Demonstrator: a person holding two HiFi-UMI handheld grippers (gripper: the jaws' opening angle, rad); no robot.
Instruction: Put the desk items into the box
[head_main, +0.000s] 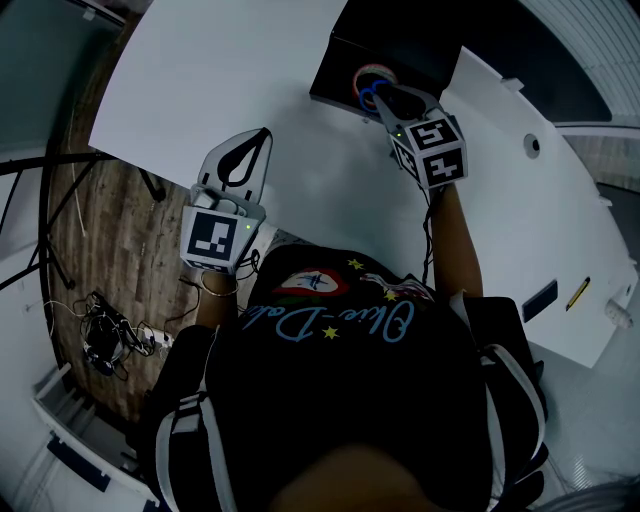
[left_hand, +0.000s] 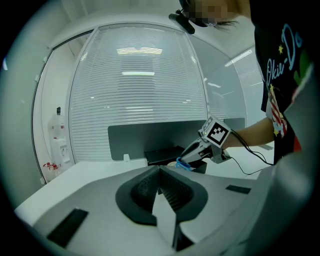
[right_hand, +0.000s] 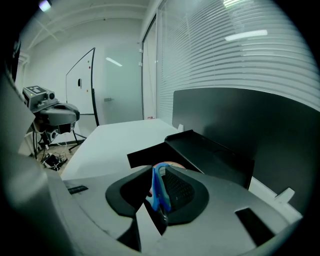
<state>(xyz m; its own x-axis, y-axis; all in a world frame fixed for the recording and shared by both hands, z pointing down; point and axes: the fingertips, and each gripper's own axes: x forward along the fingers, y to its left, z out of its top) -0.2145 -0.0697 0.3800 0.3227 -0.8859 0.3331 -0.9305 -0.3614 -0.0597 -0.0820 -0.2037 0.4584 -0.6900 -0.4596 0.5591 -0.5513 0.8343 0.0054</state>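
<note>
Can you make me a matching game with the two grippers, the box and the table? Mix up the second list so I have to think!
Things:
1. left gripper
2. right gripper
3. box
4. table

Colour or state:
A. white
B. jaws closed on the blue scissors
C. black
D. jaws together, nothing between them

Pairs: 1-D, 2-B, 3-C, 4-A

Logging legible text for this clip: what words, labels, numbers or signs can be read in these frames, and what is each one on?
"Okie-Do": pale blue script on the person's black T-shirt; the letters are my best reading and the rest is cut off.
Marker cubes: black-and-white square codes only, no letters.
Yellow label at the head view's right: too small to read.
Nothing else is legible.
</note>
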